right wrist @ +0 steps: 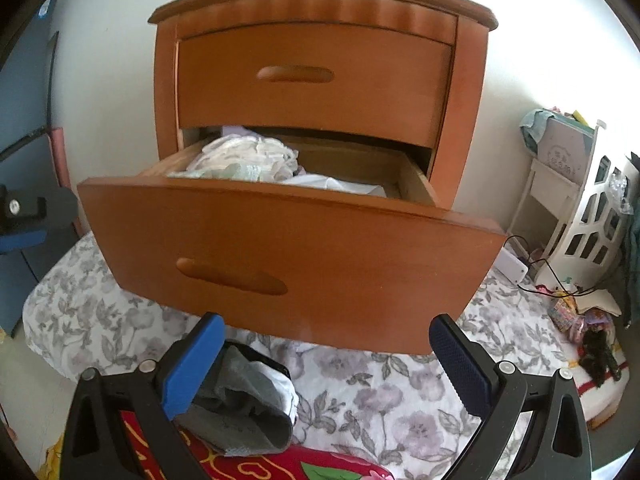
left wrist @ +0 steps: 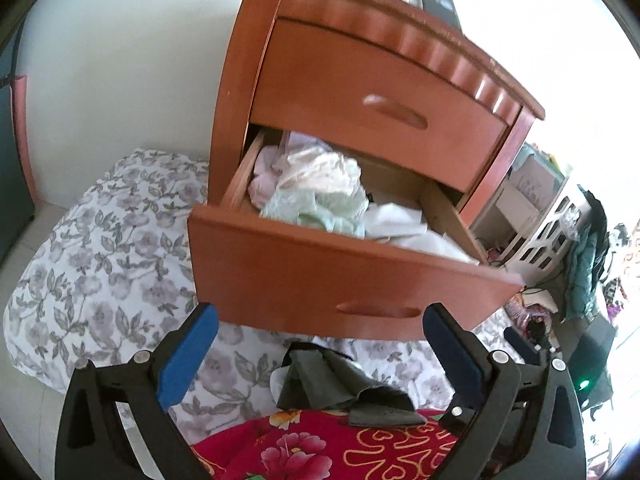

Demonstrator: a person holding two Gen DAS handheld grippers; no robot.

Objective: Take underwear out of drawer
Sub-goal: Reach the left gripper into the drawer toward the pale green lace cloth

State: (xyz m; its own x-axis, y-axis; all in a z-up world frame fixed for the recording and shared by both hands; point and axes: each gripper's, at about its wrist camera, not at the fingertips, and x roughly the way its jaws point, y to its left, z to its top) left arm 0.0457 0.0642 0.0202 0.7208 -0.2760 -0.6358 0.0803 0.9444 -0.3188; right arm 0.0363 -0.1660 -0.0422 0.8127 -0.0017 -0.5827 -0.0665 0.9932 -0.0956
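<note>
Both the left gripper [left wrist: 318, 328] and the right gripper [right wrist: 326, 338] hang with fingers spread wide and empty in front of the pulled-out lower drawer [right wrist: 304, 236], where pale underwear [left wrist: 316, 184] lies heaped toward its left side. A grey garment [right wrist: 240, 404] already rests on the floral bedding [left wrist: 104, 256] below. Best to reach over the drawer front, drop onto the top of the heap and pinch a single fold, lifting straight up.

Both units I ran looked alike. Left gripper [left wrist: 320, 334]: black moulded frame with triangular cut-outs, silver round screws at the pivots, fingers [left wrist: 188, 356] faced with bright blue pads. Right gripper [right wrist: 326, 346]: same black frame and silver screws; its darker blue pad [right wrist: 460, 364] showed a fine dotted texture.
</note>
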